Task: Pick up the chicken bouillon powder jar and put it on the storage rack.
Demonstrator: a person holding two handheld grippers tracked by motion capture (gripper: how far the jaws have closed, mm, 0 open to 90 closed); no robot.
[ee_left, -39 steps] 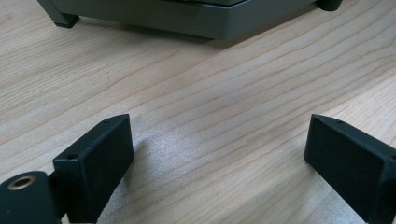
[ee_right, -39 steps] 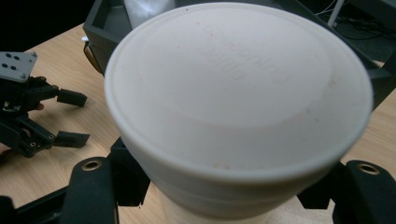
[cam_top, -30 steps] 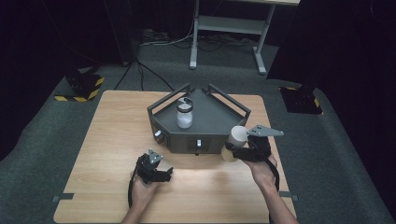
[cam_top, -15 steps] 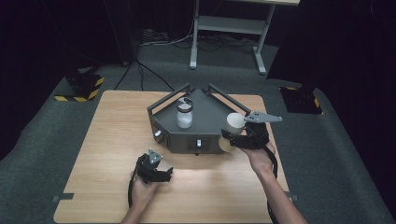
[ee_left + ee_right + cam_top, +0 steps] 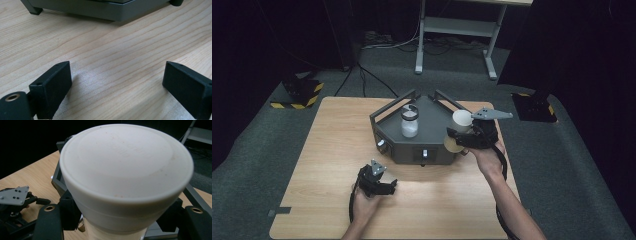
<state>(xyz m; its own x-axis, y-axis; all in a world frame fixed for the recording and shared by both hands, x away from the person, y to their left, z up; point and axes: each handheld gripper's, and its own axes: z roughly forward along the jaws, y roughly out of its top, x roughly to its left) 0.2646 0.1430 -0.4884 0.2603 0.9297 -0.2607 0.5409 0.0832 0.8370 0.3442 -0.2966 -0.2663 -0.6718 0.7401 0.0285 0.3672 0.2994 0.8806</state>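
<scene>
We see a white cup [image 5: 126,180] pinched between the jaws of the right gripper [image 5: 464,136], its flat base turned toward that gripper's camera and its body pressed on both sides by the black pads. In the high view the cup [image 5: 460,120] is held tilted over the right front corner of a dark grey scale-like device [image 5: 422,132], with a tan rounded part showing just below the jaws; we cannot tell whether that part belongs to the cup.

Beyond the jaws, on the device's flat top, stands a small clear jar [image 5: 409,121] with white contents — upright and well apart from the cup. Low rails run along the device's back edges, and small knobs sit on its front face.

The left gripper [image 5: 377,182] rests low over the wooden tabletop [image 5: 322,150], nearer the person than the device, and its jaws are spread wide with nothing between them. In the left gripper view, bare wood grain lies between the two black jaws, and the device's base [image 5: 100,10] crosses the top of the frame, ahead of the jaws. The right gripper view also catches the left gripper [image 5: 17,202] at the lower left, beside its own jaw.

A person's forearms enter from the near edge — one hand on each gripper.
</scene>
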